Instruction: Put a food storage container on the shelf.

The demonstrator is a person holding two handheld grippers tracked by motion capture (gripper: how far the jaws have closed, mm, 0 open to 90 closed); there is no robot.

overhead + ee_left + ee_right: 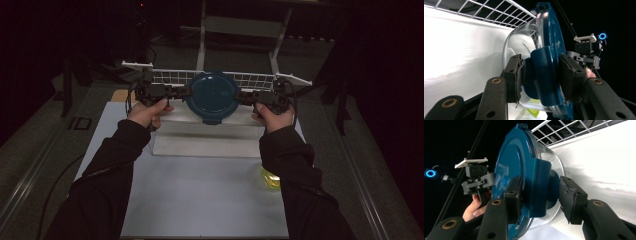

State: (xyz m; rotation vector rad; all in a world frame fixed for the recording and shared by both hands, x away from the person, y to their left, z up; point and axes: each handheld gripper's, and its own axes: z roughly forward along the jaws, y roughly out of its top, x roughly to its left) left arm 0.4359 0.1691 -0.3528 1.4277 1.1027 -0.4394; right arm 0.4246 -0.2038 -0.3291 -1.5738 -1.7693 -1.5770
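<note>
A round clear container with a dark blue lid [212, 95] hangs between my two grippers above the white surface, tipped so the lid faces the person. My left gripper [182, 92] is shut on the lid's left latch tab [541, 75], one pad on each side of it. My right gripper [242, 96] is shut on the opposite latch tab [540, 195] in the same way. The clear body [511, 47] shows behind the lid [509, 165]. Each gripper view also catches the other gripper beyond the container: the right gripper [587, 53] and the left gripper [476, 181].
A white wire rack [250, 80] stands just behind the container. A white board [205, 140] lies under it on the pale table mat [200, 200]. A yellow-green object [270, 180] sits by the right sleeve. A metal frame [240, 25] rises at the back.
</note>
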